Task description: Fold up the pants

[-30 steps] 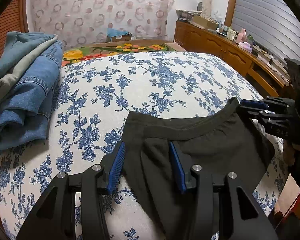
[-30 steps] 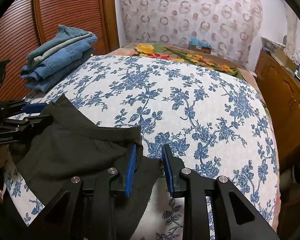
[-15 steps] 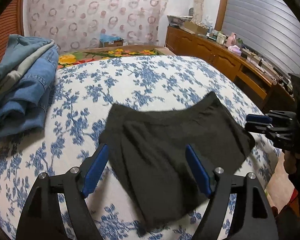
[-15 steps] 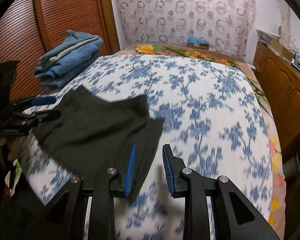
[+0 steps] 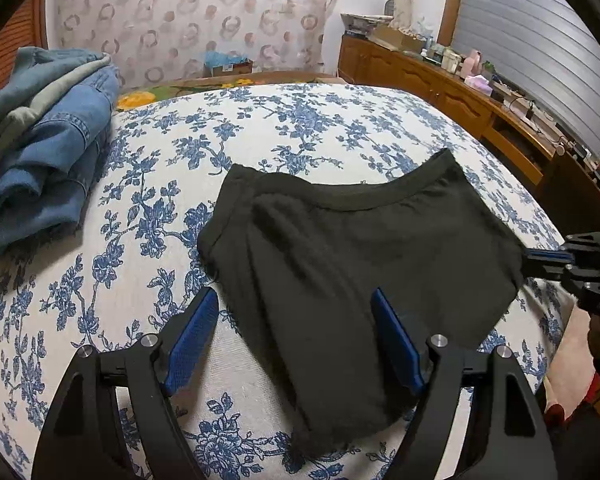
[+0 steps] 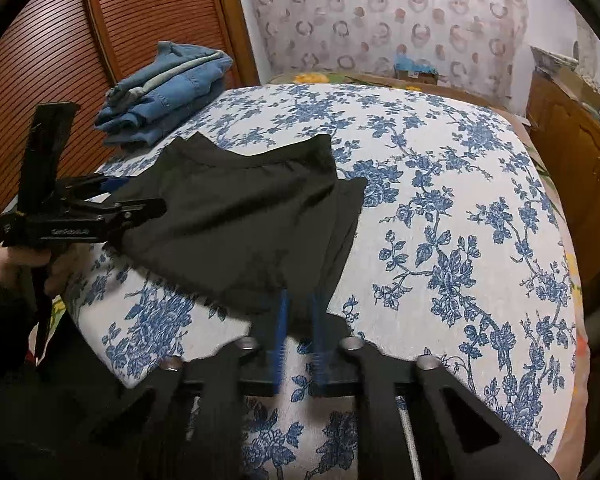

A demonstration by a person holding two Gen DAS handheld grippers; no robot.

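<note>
Dark pants lie folded on the flowered bed, waistband toward the far side; they also show in the right wrist view. My left gripper is wide open over their near left edge, holding nothing. My right gripper hovers at the pants' near right edge with its blue pads a narrow gap apart and blurred by motion; no cloth shows between them. In the left wrist view it sits at the pants' right corner.
A stack of folded jeans lies at the bed's far left, also seen in the right wrist view. A wooden sideboard with clutter runs along the right. A slatted wooden door stands to the left.
My left gripper opened wide and let go of the pants, which now lie flat. Both grippers pulled back toward the near edge; the right one's jaws narrowed.
</note>
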